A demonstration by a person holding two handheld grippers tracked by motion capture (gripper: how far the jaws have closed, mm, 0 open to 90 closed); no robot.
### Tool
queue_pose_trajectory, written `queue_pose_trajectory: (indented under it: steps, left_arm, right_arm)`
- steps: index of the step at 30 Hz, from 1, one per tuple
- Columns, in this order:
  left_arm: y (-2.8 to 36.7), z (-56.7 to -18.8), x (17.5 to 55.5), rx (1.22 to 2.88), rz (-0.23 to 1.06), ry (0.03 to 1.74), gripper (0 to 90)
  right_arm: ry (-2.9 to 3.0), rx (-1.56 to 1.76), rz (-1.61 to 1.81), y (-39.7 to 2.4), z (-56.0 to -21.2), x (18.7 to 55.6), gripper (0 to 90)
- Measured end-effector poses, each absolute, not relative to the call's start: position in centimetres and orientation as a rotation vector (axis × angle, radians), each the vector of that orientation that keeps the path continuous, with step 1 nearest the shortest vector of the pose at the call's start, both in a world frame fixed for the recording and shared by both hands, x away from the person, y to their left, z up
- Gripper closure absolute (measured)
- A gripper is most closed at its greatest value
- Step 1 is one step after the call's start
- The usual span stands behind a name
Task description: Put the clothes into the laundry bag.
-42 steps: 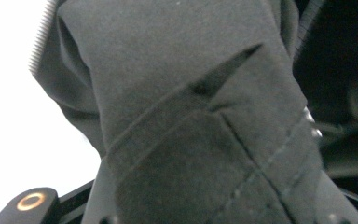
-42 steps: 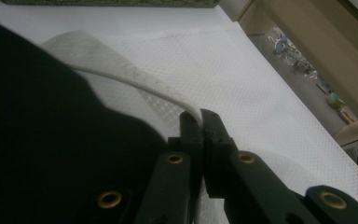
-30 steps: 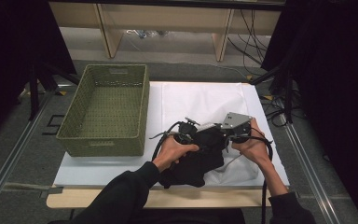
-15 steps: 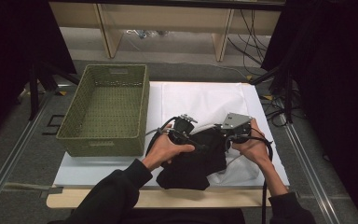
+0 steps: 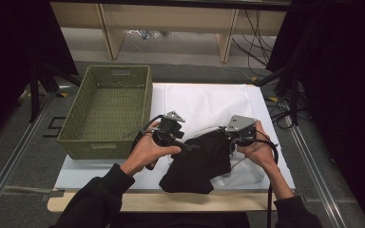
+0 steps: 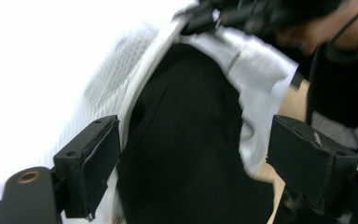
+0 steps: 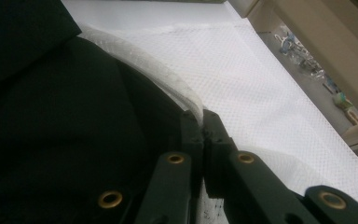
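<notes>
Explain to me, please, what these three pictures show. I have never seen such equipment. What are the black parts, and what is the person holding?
A person sits at a table and holds a hand tool with a two-jaw claw in each hand. The high view looks down from above. The other two pictures come from small cameras riding on each claw, looking along its black jaws.

On the table lie a white textured cloth, an olive-green woven basket and a black fabric garment with a white lining.

The right claw is shut on the garment's edge. The left claw has just been opening: its jaws stand wide apart, and the garment lies beyond them, not pressed.
</notes>
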State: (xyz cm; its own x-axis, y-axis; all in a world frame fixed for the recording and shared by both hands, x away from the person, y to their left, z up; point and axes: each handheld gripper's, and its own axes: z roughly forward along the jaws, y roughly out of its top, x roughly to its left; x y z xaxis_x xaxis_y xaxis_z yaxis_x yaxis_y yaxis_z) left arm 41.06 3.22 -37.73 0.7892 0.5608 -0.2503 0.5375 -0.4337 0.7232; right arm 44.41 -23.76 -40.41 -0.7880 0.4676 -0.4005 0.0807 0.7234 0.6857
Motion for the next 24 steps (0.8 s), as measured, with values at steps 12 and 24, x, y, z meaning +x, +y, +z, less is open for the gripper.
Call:
queue_pose_trajectory:
  steps: [12, 24]
  left_arm:
    - [1.5, -44.4, 39.6, 2.245, -0.063, 0.766, 14.8]
    - [-1.0, -44.9, 41.4, 2.153, -0.174, 0.889, 58.9]
  right_arm:
    - [2.362, 0.407, 0.899, -23.5, -40.3, 44.3, 89.7]
    - [2.352, 0.376, 0.901, -23.4, -39.8, 44.1, 89.8]
